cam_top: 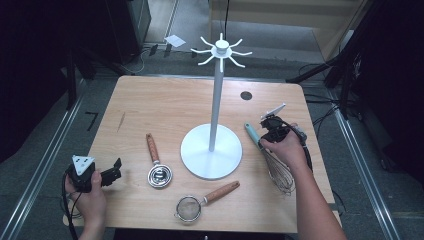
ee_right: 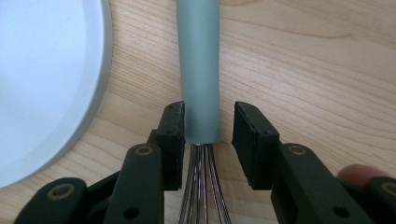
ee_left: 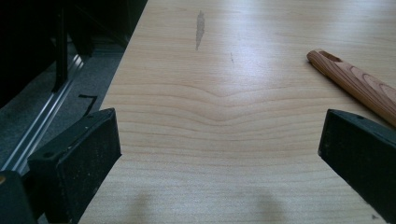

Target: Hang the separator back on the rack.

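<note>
A whisk with a teal handle and wire loops lies on the wooden table, right of a white hook stand. My right gripper reaches down over the handle's lower end. In the right gripper view the gripper straddles the teal handle where the wires begin. The left pad touches the handle, while a narrow gap separates the right pad from it. My left gripper rests at the table's near left corner. In its own view the gripper stands wide open over bare wood.
A small metal cup with a wooden handle lies left of the stand's base, and that handle shows in the left gripper view. A wooden-handled strainer lies near the front edge. The stand's round base is close beside the whisk.
</note>
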A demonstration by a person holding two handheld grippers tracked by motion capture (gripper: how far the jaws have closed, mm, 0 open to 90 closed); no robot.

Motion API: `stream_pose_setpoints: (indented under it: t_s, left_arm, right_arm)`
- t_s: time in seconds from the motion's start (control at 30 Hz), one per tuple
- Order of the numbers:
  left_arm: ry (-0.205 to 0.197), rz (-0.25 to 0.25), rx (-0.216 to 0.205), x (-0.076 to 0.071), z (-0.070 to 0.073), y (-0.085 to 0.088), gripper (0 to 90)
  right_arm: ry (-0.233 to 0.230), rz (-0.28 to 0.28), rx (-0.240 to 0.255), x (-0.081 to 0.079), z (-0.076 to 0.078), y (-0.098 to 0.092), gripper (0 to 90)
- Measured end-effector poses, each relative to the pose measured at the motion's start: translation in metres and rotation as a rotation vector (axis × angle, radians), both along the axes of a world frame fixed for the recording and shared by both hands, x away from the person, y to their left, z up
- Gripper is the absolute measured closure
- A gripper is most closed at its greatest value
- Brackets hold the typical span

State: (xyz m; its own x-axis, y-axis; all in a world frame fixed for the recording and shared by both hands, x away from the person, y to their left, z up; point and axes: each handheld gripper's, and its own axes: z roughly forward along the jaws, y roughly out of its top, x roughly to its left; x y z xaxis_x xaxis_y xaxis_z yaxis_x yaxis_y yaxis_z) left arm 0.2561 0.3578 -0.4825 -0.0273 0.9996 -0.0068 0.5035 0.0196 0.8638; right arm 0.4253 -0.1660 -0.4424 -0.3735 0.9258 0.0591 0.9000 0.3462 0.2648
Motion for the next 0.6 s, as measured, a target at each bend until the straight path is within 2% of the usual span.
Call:
stream_pose_setpoints:
  t_s: [0.27, 0.43, 0.5, 0.6]
  left_arm:
    - [-0.001, 0.005, 0.003, 0.0, 0.0, 0.0, 0.0]
    - [0.003, 0.005, 0.001, 0.0, 0.0, 0.0, 0.0]
    - [0.006, 0.003, 0.001, 0.0, 0.0, 0.0, 0.0]
    - [0.004, 0.003, 0.004, 0.0, 0.0, -0.001, 0.0]
  right_arm:
    - [0.072, -0.018, -0.046, 0.007, -0.014, 0.008, 68.3]
    - [0.08, -0.021, -0.061, 0.009, -0.017, 0.012, 69.8]
    - [0.075, -0.023, -0.092, 0.009, -0.02, 0.016, 69.6]
    - [0.084, -0.042, -0.091, 0.011, -0.02, 0.021, 69.9]
